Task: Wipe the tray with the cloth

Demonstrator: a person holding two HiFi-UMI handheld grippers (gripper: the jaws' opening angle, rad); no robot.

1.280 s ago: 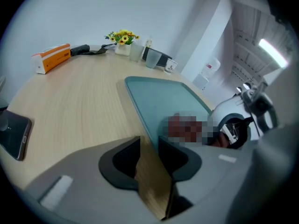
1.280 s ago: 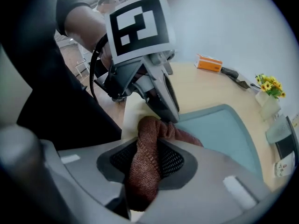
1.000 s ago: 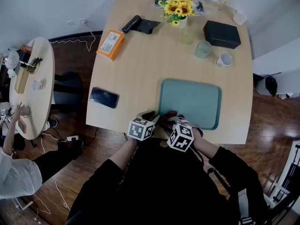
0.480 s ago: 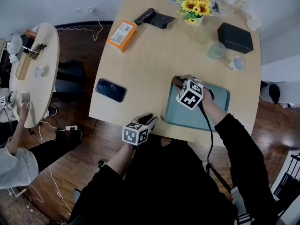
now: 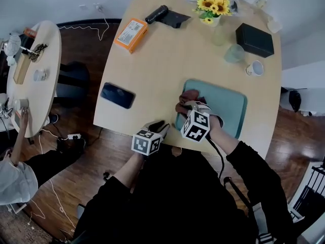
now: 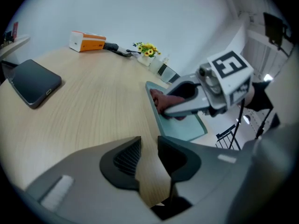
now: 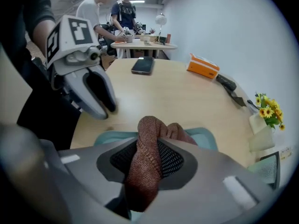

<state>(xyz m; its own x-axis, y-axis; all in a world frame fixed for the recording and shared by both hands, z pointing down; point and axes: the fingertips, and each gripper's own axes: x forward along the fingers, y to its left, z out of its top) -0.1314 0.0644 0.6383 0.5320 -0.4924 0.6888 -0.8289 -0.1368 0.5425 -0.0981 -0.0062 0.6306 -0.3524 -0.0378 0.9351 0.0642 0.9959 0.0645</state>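
Holding the rust-brown knitted cloth [image 5: 189, 96] clamped in the right hand-held gripper [image 5: 184, 107] over the left end of the teal tray [image 5: 231, 103], long bare stretch running rightward; left hand-held gripper [image 5: 158, 128] part-open, empty, at the bench [image 5: 152, 65] edge.

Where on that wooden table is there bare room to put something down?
Bare wood lies mid-table, between the orange cardboard box, black smartphone, teal plastic tray and yellow flower vase. The far right corner is crowded: black box, greenish glass, white mug.
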